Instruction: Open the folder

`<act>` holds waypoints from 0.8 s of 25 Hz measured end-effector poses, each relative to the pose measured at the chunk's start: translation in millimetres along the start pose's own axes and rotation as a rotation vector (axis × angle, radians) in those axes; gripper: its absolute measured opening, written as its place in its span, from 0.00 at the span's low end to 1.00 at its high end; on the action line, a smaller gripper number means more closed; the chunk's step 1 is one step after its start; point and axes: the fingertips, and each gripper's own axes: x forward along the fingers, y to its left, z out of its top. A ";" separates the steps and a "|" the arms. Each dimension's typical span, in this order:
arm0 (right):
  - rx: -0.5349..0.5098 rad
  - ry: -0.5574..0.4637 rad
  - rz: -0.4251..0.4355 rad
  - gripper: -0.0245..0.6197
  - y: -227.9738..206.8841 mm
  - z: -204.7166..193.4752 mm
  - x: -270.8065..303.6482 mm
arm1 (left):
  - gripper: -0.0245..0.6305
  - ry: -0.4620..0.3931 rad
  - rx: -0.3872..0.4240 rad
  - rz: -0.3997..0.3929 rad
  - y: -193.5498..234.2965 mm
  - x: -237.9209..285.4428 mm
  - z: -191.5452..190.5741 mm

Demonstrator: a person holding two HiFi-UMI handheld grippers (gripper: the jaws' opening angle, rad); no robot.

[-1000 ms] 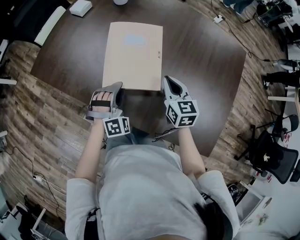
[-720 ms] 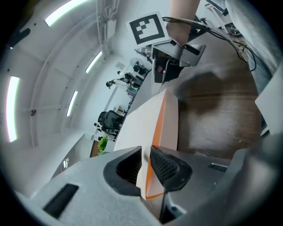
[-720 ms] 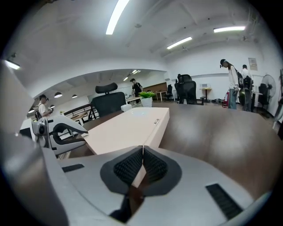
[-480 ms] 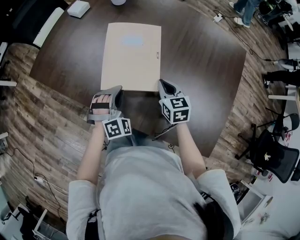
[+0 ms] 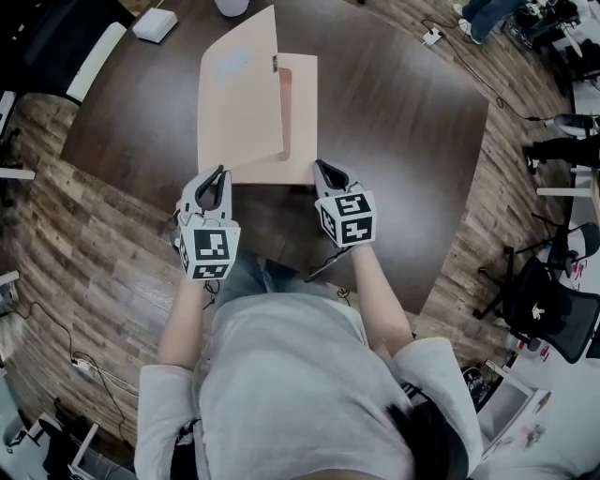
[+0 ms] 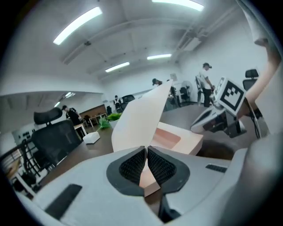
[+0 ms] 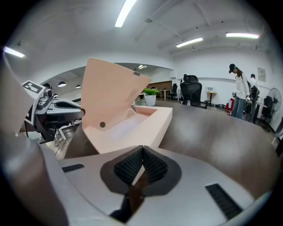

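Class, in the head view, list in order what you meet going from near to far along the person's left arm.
Grey T-shirt → bare left forearm → left tool → beige cardboard folder, cover raised; the tool's jaws have just been closing, with that cover's edge between them.

Folder point(image 5: 302, 122) lies on the table point(image 5: 403, 141), at its far middle; the cover point(image 5: 239, 94) stands raised over the folder's left half. Left gripper point(image 5: 221, 172) is at the cover's near edge, its jaws having just been closing with the cover between them. Right gripper point(image 5: 322, 167) is at the folder's near right corner. White box point(image 5: 153, 25) sits on the table's far left. Office chair point(image 5: 553, 319) stands well right of the table.
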 end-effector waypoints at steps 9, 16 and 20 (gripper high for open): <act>0.002 0.003 -0.016 0.06 0.2 1.1 -0.6 | 0.07 -0.066 -0.382 0.087 48.2 -27.1 -6.7; -0.001 0.012 -0.030 0.06 2.8 2.4 -1.6 | 0.06 -0.061 -0.598 0.145 76.6 -38.7 -31.0; 0.003 0.012 -0.034 0.06 2.7 2.6 -0.4 | 0.06 -0.041 -0.663 0.192 93.6 -41.5 -47.4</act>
